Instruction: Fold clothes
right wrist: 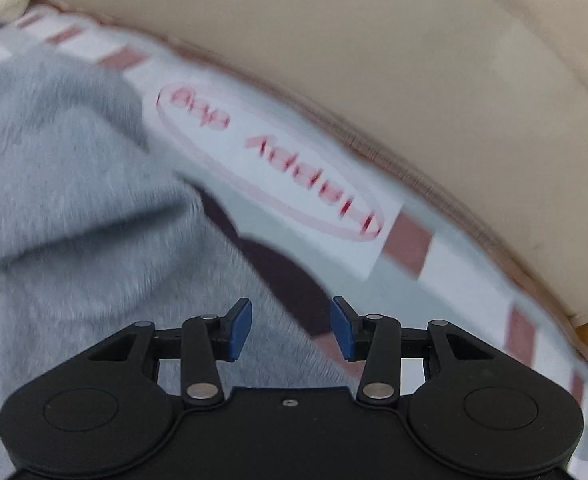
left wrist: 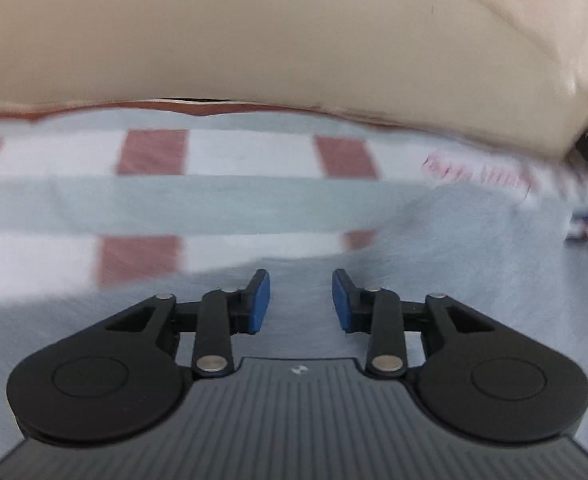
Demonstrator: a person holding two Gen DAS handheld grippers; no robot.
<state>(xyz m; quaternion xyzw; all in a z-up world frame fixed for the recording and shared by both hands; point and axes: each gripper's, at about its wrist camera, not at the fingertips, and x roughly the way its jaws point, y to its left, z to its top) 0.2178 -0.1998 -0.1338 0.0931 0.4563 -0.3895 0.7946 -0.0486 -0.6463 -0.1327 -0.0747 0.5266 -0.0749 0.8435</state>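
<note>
- Left gripper (left wrist: 301, 300): blue pads (left wrist: 260, 301) spread wide, nothing between them; low over the grey garment (left wrist: 434, 264), presumably to meet the cloth at a shallow angle.
- Right gripper (right wrist: 291, 328): pads (right wrist: 240, 329) likewise wide apart and bare; poised above the garment's (right wrist: 74, 200) right border, where a dark shadow or fold falls.
- Garment: pale grey, fuzzy fabric, spread loosely with soft ridges across the near part of the checked cover (left wrist: 154, 200); outline and fold state not determinable through motion blur.
- Checked cover: white, pale blue and dusty-red squares, with a red oval print (right wrist: 270, 164) near its far edge; apparently the working surface.
- Beige panel (left wrist: 254, 32): upright along the cover's far edge, bounding the workspace.
- Scene consistent with either approach to a hem or release after a fold.
</note>
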